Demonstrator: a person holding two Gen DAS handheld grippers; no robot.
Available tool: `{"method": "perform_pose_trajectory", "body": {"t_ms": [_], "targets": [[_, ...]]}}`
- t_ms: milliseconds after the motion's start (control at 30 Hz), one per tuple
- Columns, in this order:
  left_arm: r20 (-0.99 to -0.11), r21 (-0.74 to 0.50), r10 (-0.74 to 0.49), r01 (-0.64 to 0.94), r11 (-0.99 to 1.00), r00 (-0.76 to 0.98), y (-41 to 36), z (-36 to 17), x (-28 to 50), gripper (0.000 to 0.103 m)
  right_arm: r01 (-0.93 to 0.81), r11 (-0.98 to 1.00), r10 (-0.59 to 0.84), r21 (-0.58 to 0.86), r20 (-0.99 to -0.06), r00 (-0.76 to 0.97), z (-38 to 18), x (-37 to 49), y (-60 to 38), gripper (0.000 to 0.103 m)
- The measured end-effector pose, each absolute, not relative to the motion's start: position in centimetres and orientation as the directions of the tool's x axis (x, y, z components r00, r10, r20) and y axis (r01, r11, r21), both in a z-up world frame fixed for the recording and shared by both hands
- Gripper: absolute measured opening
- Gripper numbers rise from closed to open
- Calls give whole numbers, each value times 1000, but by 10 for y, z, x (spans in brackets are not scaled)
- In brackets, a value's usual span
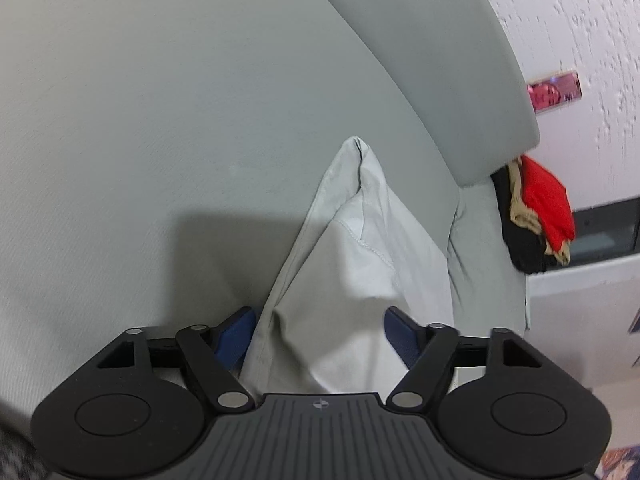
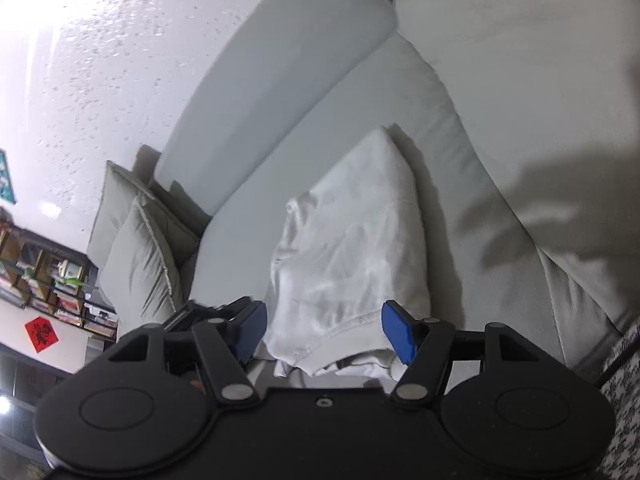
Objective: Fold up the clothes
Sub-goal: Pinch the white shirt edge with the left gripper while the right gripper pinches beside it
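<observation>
A white garment (image 1: pixel 344 264) lies folded into a narrow shape on the grey sofa seat (image 1: pixel 140 140). My left gripper (image 1: pixel 320 336) is open, its blue pads on either side of the garment's near end. In the right wrist view the same white garment (image 2: pixel 352 240) lies on the sofa seat (image 2: pixel 272 168). My right gripper (image 2: pixel 324 328) is open too, its blue pads straddling the garment's near hemmed edge. Whether the pads touch the cloth I cannot tell.
A pile of red, black and tan clothes (image 1: pixel 536 212) sits at the sofa's far end beside the backrest (image 1: pixel 440 60). Two grey cushions (image 2: pixel 140 240) lean at the other end. A bookshelf (image 2: pixel 44 280) stands beyond. A patterned rug (image 2: pixel 624 368) lies by the sofa.
</observation>
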State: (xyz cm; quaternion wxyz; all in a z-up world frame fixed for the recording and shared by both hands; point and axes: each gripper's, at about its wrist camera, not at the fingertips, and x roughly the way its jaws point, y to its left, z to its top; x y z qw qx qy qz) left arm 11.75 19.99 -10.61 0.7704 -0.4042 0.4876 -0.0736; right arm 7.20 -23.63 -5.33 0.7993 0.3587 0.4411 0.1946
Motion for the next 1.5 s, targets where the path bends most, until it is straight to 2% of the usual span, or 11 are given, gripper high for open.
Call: {"method": "perform_pose_trajectory", "body": {"t_ms": [67,233,467,700,933,967,1000,1067,1167,1300,1500], "targets": [[-715,-680,-517,-295,671,471,200,-110,123,10,-44,691,624,722,-565,540,-45,73,-228,62],[-674,-723,-564,-273,634,477,202,-104,121,1,-282,769,621,574,-564,544,-22,78,-178,60],[-570,-795,-640,-147,589,515,190,-59,126,1,-590,765,608,257,-588,533,-21,83,-90,59],[-563,-790,-670,-76,608,484,160,-44,146,1,-619,757,604,210,-587,539,-24,99,-62,61],[-579,-781,-675,-73,620,458,136,-45,158,1,-551,834,438,-3,-604,666,-40,109,-39,62],[-583,-776,-673,-67,627,454,132,-45,159,1,-529,849,417,-13,-599,684,-41,111,-39,57],[-594,-765,-665,-62,641,453,129,-43,159,2,-505,863,396,-21,-593,701,-41,114,-40,39],[-598,-750,-652,-37,661,466,128,-37,156,13,-443,897,364,13,-591,720,-36,123,-54,7],[-573,-735,-629,10,678,526,136,-22,142,32,-324,938,334,125,-585,739,-24,139,-92,6],[-551,-703,-578,39,710,602,153,-7,119,41,-152,948,292,279,-574,765,-7,158,-151,5],[-638,-661,-529,-47,749,560,161,-35,97,50,143,883,135,448,-532,836,8,142,-273,5]]}}
